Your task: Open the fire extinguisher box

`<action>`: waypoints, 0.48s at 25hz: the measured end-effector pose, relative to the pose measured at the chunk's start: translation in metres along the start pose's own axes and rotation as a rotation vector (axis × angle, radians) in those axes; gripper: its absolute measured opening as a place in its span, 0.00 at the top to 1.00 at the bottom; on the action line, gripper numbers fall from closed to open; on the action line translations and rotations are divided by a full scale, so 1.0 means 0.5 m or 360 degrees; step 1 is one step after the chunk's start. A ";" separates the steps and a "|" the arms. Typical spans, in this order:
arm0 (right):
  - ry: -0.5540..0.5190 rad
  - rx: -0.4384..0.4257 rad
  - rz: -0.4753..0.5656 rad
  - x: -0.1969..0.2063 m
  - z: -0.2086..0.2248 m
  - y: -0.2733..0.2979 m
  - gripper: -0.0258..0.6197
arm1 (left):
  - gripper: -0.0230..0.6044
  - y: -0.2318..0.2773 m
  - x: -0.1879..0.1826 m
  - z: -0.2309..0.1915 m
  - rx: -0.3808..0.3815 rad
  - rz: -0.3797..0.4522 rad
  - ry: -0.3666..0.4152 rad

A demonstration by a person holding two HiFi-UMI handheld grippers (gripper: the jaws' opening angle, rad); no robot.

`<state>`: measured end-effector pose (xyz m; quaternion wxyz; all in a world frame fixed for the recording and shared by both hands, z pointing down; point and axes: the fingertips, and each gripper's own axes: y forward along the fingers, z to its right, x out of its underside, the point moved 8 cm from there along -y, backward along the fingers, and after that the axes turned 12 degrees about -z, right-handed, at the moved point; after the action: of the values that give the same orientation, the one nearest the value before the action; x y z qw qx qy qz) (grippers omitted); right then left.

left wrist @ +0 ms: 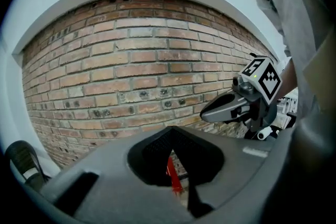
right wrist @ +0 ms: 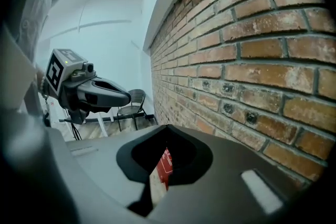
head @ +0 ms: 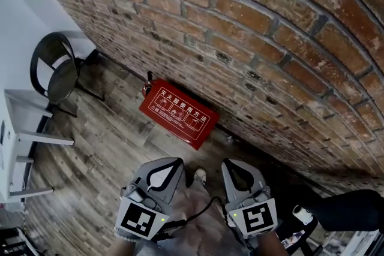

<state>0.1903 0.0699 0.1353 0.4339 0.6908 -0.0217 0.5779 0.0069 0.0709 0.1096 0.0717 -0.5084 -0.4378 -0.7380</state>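
Holding: nothing; left gripper (head: 170,163) and right gripper (head: 233,165) both have their jaws closed and empty, side by side
Box: red fire extinguisher box (head: 179,116) on the floor (head: 108,153) at the foot of the brick wall (head: 252,39); printed face showing; seemingly unopened
Bearing: ahead of and below both grippers, well apart
Long axis: along the wall's foot; up-left to down-right in the head view
Nearer hand: left, slightly, by judgement; right gripper lines up nearer the box's right end
Also present: chair (head: 57,66), far left
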 end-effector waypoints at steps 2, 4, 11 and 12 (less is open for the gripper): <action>-0.0002 -0.0014 -0.0036 0.015 0.001 0.019 0.95 | 0.97 0.016 0.014 -0.007 0.0014 -0.0009 0.0010; -0.0003 -0.0028 -0.0067 0.028 0.001 0.041 0.95 | 0.97 0.033 0.030 -0.017 0.0025 -0.0020 -0.0002; 0.0019 -0.0017 -0.0164 0.072 0.007 0.118 0.95 | 0.97 0.084 0.101 -0.042 0.0077 -0.0083 -0.0030; 0.0026 -0.0017 -0.0172 0.079 0.009 0.130 0.95 | 0.97 0.092 0.114 -0.045 0.0080 -0.0096 -0.0033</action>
<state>0.1721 0.0454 0.2052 0.4683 0.6839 0.0162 0.5592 -0.0100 0.0460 0.1800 0.0577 -0.5008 -0.4720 -0.7233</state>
